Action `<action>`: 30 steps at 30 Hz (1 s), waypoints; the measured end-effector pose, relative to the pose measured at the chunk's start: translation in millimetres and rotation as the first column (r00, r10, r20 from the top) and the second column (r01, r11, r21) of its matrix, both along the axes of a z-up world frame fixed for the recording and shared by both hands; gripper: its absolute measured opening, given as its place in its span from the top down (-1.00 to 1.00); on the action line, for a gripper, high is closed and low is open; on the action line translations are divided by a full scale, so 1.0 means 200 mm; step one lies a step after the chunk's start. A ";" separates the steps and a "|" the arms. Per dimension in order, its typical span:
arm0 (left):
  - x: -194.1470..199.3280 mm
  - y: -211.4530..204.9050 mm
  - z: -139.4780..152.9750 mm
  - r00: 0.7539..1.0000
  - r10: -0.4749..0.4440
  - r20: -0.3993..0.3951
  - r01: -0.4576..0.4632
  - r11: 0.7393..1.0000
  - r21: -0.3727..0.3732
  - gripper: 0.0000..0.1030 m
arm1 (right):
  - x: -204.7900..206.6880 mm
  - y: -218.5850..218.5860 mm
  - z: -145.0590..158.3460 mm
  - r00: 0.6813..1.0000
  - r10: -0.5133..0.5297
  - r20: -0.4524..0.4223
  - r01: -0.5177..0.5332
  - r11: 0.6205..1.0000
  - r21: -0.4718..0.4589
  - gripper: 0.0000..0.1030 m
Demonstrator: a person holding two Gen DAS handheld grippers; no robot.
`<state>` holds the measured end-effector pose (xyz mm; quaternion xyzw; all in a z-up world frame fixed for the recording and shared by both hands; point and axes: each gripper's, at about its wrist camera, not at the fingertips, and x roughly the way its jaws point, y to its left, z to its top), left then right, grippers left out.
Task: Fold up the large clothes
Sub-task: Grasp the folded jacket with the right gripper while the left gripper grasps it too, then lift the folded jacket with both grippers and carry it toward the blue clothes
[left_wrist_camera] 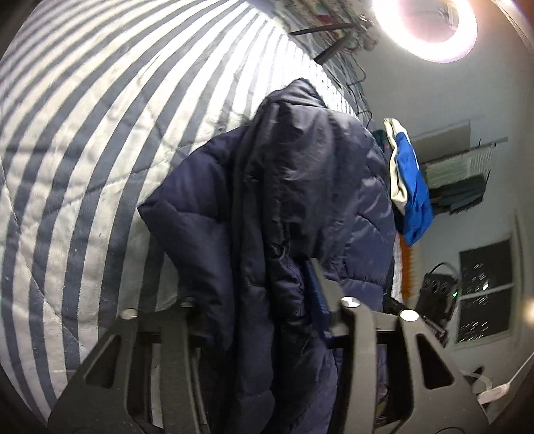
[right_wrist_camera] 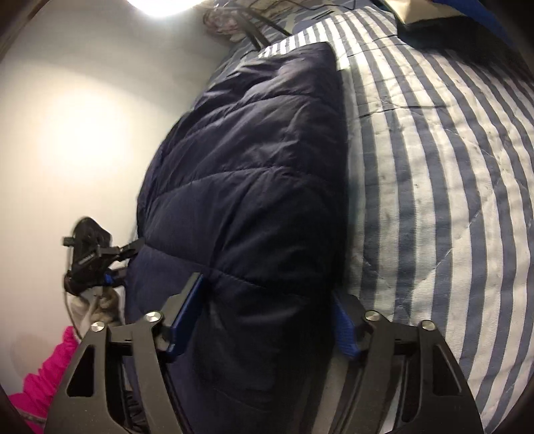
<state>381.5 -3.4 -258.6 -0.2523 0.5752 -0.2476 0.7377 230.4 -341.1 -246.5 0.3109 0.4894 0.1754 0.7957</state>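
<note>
A dark navy quilted puffer jacket (left_wrist_camera: 283,207) hangs bunched over the striped bedcover (left_wrist_camera: 100,150). My left gripper (left_wrist_camera: 263,300) is shut on a thick fold of it; the fabric hides the left finger, and the blue-padded right finger (left_wrist_camera: 318,293) shows. In the right wrist view the same jacket (right_wrist_camera: 247,173) fills the middle. My right gripper (right_wrist_camera: 267,310) is shut on its bulky edge, with blue pads (right_wrist_camera: 187,313) pressed on either side. The left gripper also shows in the right wrist view (right_wrist_camera: 88,257), at the jacket's far edge.
The blue-and-white striped quilt (right_wrist_camera: 450,183) covers the bed. A blue and white garment (left_wrist_camera: 407,180) lies at the bed's edge. A pink garment (right_wrist_camera: 46,377) sits low at the left. A bright ceiling lamp (left_wrist_camera: 430,23), a wall shelf (left_wrist_camera: 457,173) and a window (left_wrist_camera: 484,290) are beyond.
</note>
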 end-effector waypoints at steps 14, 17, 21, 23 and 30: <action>-0.16 -0.29 0.26 0.948 -0.146 0.282 0.056 0.951 0.304 0.68 | -0.06 0.30 0.27 0.997 0.061 0.053 -0.037 0.933 -0.359 0.54; -0.21 -0.33 0.31 0.929 -0.178 0.324 0.060 0.937 0.343 0.69 | -0.08 0.38 0.34 0.995 0.075 0.063 -0.041 0.900 -0.434 0.58; -0.30 -0.37 0.39 0.892 -0.230 0.390 0.067 0.919 0.390 0.70 | -0.13 0.42 0.41 0.991 0.096 0.091 -0.037 0.862 -0.506 0.61; -0.36 -0.42 0.44 0.861 -0.264 0.434 0.071 0.908 0.412 0.70 | -0.16 0.41 0.45 0.989 0.105 0.106 -0.032 0.846 -0.532 0.62; -0.48 -0.53 0.57 0.793 -0.316 0.521 0.093 0.908 0.409 0.70 | -0.29 0.32 0.58 0.979 0.109 0.174 0.013 0.813 -0.582 0.63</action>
